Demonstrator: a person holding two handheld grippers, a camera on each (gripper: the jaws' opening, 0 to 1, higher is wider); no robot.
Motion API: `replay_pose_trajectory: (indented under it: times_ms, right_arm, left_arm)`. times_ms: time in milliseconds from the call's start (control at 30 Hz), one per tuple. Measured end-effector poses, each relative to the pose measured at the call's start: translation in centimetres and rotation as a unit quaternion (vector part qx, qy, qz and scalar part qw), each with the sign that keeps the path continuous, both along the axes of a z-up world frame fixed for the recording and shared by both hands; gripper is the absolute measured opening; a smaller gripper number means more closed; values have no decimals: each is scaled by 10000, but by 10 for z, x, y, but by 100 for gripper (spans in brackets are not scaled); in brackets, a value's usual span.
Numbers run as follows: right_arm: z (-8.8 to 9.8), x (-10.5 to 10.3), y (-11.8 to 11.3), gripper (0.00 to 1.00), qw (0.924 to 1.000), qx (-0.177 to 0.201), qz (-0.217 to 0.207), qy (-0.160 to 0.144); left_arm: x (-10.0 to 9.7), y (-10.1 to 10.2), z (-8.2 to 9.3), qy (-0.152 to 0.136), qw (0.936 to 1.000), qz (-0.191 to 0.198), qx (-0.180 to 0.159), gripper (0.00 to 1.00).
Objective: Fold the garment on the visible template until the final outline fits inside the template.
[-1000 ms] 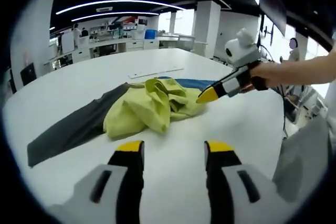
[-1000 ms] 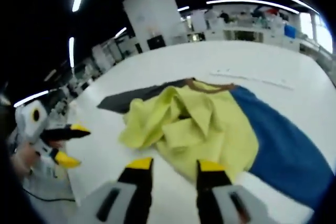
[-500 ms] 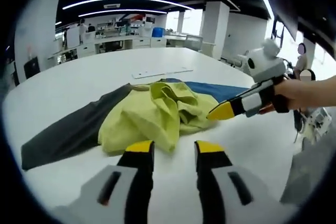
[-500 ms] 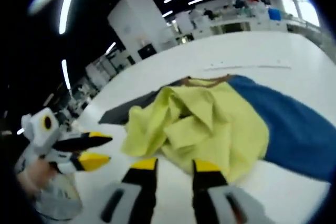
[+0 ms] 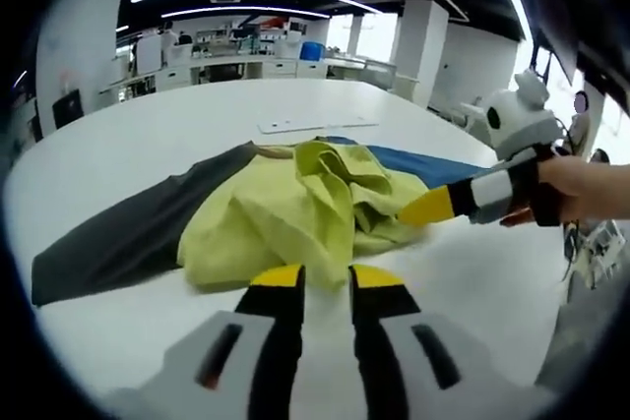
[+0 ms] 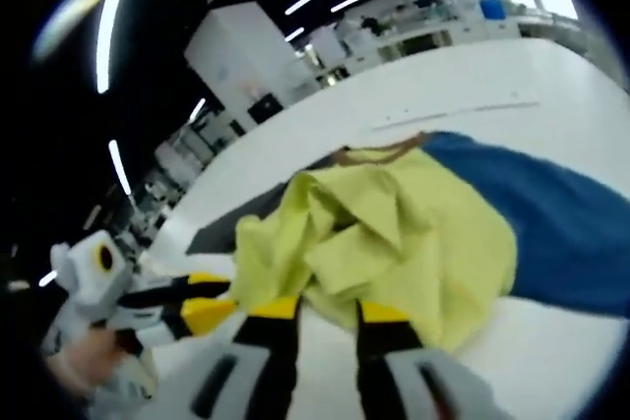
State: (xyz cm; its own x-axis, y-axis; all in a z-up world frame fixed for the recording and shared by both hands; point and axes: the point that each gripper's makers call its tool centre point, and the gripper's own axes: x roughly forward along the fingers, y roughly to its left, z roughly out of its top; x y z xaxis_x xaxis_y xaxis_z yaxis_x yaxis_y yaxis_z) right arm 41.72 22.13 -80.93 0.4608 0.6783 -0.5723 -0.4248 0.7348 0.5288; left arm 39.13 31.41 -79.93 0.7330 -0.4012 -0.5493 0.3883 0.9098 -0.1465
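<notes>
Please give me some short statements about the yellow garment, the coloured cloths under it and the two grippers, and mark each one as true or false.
1. The yellow garment lies crumpled on the white table. True.
2. The garment is already folded into a neat flat rectangle. False: it is bunched up with loose folds.
3. A blue cloth lies on one side of the garment and a dark grey cloth on the other. True.
4. The left gripper holds the garment lifted off the table. False: its tips are at the garment's near edge, which rests on the table.
5. The right gripper has yellow tips. True.
</notes>
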Motion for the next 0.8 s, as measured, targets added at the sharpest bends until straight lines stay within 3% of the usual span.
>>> replay_pose_trajectory:
  times_ms: [367, 533, 800]
  right_arm:
    - [-3, 14, 4, 12, 9983, 327, -394, 270]
    - [-7, 17, 1, 0, 9990, 183, -354, 191]
    - [-6, 12, -2, 0, 9997, 25, -237, 67]
  left_arm:
    - [2, 1, -5, 90, 9999, 83, -49, 4]
    - [-2, 5, -7, 127, 9998, 119, -66, 2]
    - [-10, 6, -6, 159, 9997, 135, -134, 0]
